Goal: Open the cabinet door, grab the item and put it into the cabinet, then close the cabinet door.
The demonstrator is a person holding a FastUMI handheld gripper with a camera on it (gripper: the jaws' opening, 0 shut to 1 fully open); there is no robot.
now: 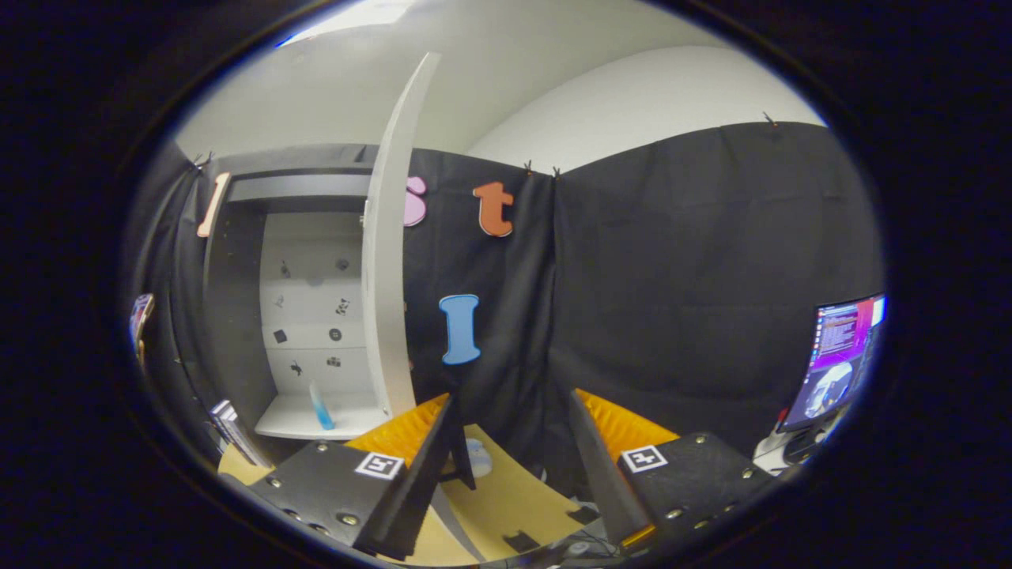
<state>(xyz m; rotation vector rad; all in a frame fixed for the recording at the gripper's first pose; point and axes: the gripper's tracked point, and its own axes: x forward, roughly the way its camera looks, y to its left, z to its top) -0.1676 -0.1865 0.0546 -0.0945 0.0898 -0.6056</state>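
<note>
tool [512, 442] released with fingers spread and nothing between them, cabinet door [391, 261] swung open edge-on, blue item [320, 407] standing upright, long axis vertical, on cabinet shelf [292, 423] near its front edge, beyond the fingers

Your booth is dim, lit from a ceiling light [356, 16] above the fingers. The fisheye bends the cabinet door [391, 261] into a curve. The monitor [842, 359] glows brightly beside your empty, spread gripper [512, 442].

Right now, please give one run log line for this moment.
cabinet door: open | blue item: standing on cabinet shelf | gripper: open, empty, fingers apart over table | door closing: not done
</note>
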